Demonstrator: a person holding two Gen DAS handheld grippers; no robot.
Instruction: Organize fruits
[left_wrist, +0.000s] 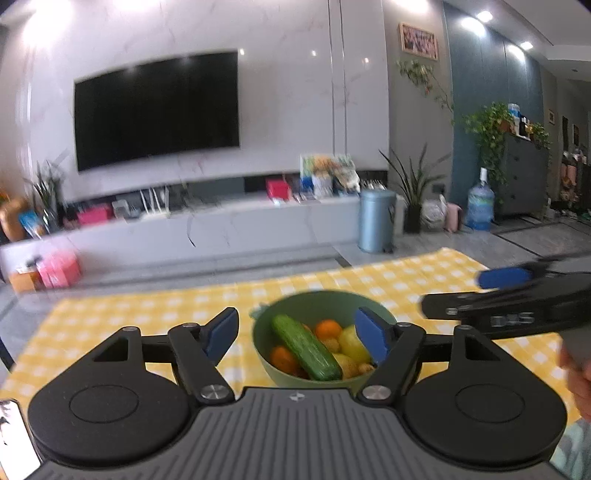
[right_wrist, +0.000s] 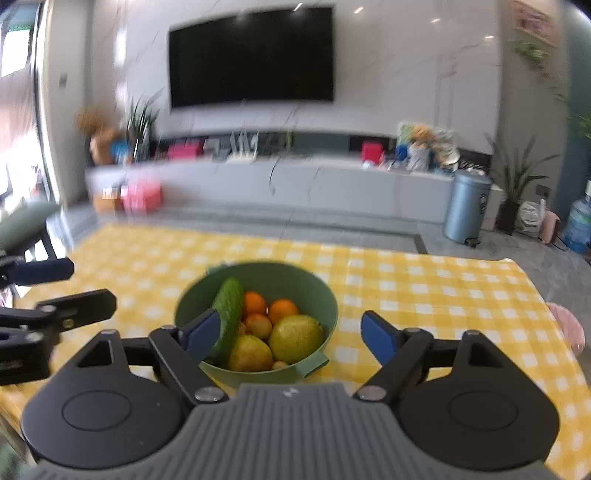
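A green bowl (left_wrist: 332, 301) (right_wrist: 299, 280) stands on the yellow checked tablecloth (left_wrist: 147, 321) (right_wrist: 424, 295). It holds a cucumber (left_wrist: 306, 347) (right_wrist: 229, 306), oranges (left_wrist: 328, 329) (right_wrist: 282, 310), two yellow-green pears (right_wrist: 295, 338) (left_wrist: 352, 343) and small yellowish fruits. My left gripper (left_wrist: 299, 338) is open and empty, above the bowl's near left side. My right gripper (right_wrist: 290, 338) is open and empty, above the bowl's near right side. Each gripper shows at the edge of the other's view, the right one (left_wrist: 476, 291) and the left one (right_wrist: 74, 284).
The table ends in front of a grey floor. Beyond stand a long TV cabinet (right_wrist: 295, 181), a wall TV (right_wrist: 251, 55), a blue-grey bin (right_wrist: 467, 212), potted plants and a water jug (left_wrist: 480, 206). A green chair (right_wrist: 26, 225) is at the table's left.
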